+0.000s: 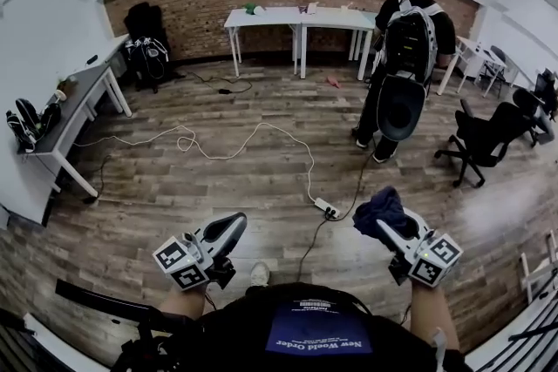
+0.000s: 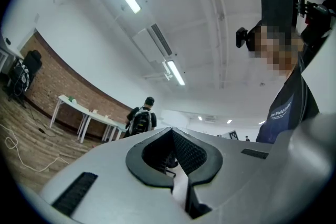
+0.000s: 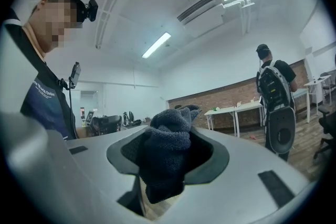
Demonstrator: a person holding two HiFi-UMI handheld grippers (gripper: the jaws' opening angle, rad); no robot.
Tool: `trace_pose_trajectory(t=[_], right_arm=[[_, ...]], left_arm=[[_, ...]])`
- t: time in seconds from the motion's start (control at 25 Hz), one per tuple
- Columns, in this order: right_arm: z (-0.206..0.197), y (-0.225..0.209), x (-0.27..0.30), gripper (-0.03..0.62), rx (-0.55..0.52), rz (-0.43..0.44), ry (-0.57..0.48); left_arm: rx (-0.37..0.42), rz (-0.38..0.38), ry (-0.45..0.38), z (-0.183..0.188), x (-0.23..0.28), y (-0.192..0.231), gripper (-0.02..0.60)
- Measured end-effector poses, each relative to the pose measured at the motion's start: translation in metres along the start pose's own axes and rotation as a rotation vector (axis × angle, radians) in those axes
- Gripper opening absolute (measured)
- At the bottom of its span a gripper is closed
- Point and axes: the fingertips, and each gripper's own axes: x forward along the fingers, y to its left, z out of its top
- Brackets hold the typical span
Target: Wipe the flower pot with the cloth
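The cloth (image 3: 168,155), a dark blue bunched wad, is pinched in my right gripper (image 1: 390,233). Its jaws are clamped on the middle of the wad, so one lump stands up past the tips and a shorter tail hangs under them. In the head view it hangs just to the right of the power strip (image 1: 325,207) on the wooden floor. My left gripper (image 1: 228,229) is to the left of that strip and nearer me, clenched on nothing, both jaws pressed together. I can find no flower pot in any view, so I can't tell which way it lies from either gripper. The white tables (image 1: 296,17), far beyond the strip against the brick wall, carry small items too tiny to name. A person with a backpack (image 1: 408,48) stands beyond the strip to the right. I judge wiping hasn't begun; the right side carries the cloth, leaving the left free to steady the pot.
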Motion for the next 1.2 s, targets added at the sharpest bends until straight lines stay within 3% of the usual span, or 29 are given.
trace_pose_trajectory(t=[0.2,0.36,0.44,0.68,0.84,1.0,1.2], right_arm=[[0.034,-0.030,0.175,0.160,0.015,0.050,-0.075],[0.054,-0.043,0.296,0.160,0.009,0.092,-0.081],[0.058,-0.050,0.343,0.160,0.011,0.119,-0.064],[0.060,-0.097,0.429,0.160,0.033,0.163,-0.029],[0.062,-0.150,0.476,0.160,0.039,0.207,-0.019],[0.075,-0.219,0.529,0.160,0.031,0.265,-0.024],[0.103,-0.310,0.593,0.160,0.005,0.354,-0.001]], left_arm=[[0.051,0.013,0.020,0.065,0.005,0.145,0.002],[0.111,0.026,0.053,0.111,0.007,0.241,0.002],[0.100,0.043,0.043,0.125,0.011,0.282,0.002],[0.059,0.088,0.030,0.134,0.037,0.363,0.002],[0.071,0.142,0.023,0.136,0.066,0.411,0.002],[0.098,0.201,-0.006,0.145,0.119,0.466,0.002],[0.076,0.263,-0.074,0.160,0.203,0.526,0.002]])
